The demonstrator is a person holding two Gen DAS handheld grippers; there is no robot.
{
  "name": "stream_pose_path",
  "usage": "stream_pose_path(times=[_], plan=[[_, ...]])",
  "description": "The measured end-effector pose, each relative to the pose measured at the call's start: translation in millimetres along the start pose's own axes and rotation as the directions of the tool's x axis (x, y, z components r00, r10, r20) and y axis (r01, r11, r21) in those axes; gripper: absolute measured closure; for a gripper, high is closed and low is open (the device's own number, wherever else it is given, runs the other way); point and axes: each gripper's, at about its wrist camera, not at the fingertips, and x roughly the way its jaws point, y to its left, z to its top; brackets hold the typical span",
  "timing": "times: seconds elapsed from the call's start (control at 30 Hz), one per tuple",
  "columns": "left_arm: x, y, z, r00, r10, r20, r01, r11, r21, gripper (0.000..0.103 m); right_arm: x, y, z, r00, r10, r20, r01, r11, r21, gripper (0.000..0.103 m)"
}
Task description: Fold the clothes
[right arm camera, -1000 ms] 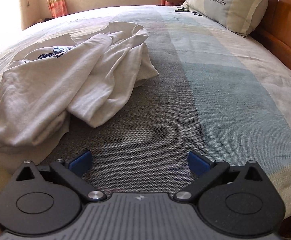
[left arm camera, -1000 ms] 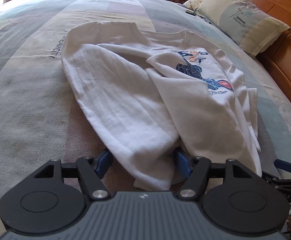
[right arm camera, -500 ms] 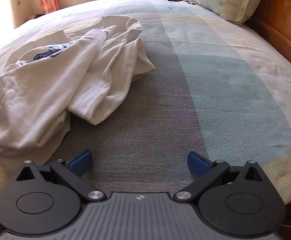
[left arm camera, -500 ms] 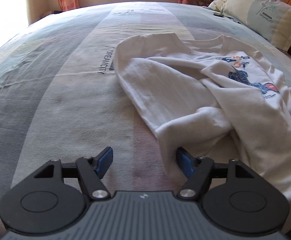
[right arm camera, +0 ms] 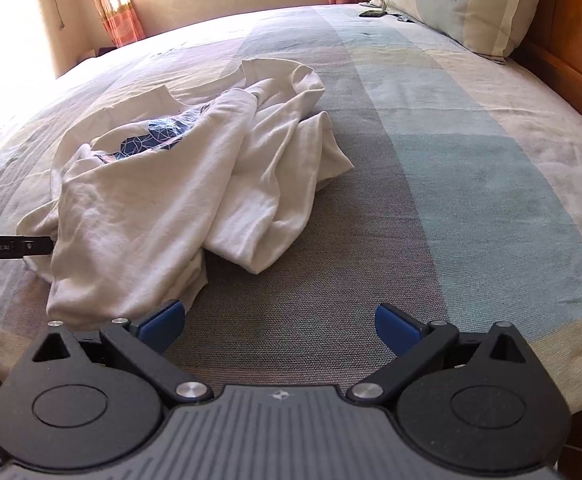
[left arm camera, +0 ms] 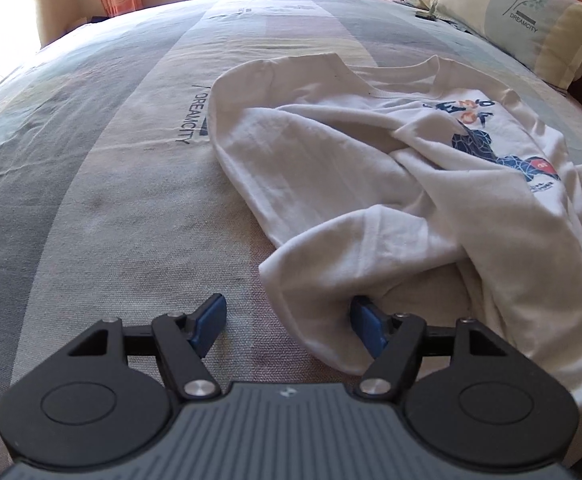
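A white T-shirt with a blue and orange print (left arm camera: 371, 168) lies crumpled on the bed. My left gripper (left arm camera: 287, 322) is open at the shirt's near left edge. A fold of the hem hangs between its blue fingers and lies against the right finger (left arm camera: 367, 326). In the right wrist view the shirt (right arm camera: 163, 200) lies left of centre. My right gripper (right arm camera: 277, 326) is open and empty over bare bedspread, its left finger (right arm camera: 161, 320) just beside the shirt's near edge. The left gripper's dark body (right arm camera: 11, 246) pokes in at that view's left edge.
The striped bedspread (left arm camera: 91, 160) covers the whole bed. A pillow (right arm camera: 463, 4) leans on the wooden headboard (right arm camera: 563, 64) at the far right. A small dark object (right arm camera: 373, 13) lies near the pillow. Curtains (right arm camera: 111, 4) hang at the far wall.
My left gripper has swung left: the shirt filled its jaws a second ago and now only a hem fold lies there. The right view has lifted, and the shirt's near edge sits closer to its left finger.
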Motion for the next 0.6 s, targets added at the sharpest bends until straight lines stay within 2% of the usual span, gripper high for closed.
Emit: stream_pose_path(times=[0.1,0.2,0.33,0.43,0.6], plan=[[-3,10,2,0.995,0.091,0.033,-0.091,0.996,0.009,0.031,-4,2,-1,1.000,-0.011,0.003,0.012,1.000,-0.019,0.000],[1,37,8,0.993,0.118,0.013,-0.117,0.993,-0.025,0.031,-6,1,-3,0.999,-0.041,0.008,0.041,0.999,-0.032,0.000],[3,67,14,0.974,0.227,0.005,-0.227,0.973,-0.034,0.031,-6,-3,-2,0.999,-0.045,0.007,0.045,0.999,-0.015,0.000],[1,95,17,0.952,0.306,-0.001,-0.306,0.951,-0.052,0.031,-7,-4,-1,0.999,-0.044,0.009,0.044,0.999,-0.013,0.000],[-2,157,28,0.899,0.436,-0.035,-0.437,0.894,-0.096,0.032,-7,-4,0,0.998,-0.054,0.012,0.054,0.998,-0.017,0.000]])
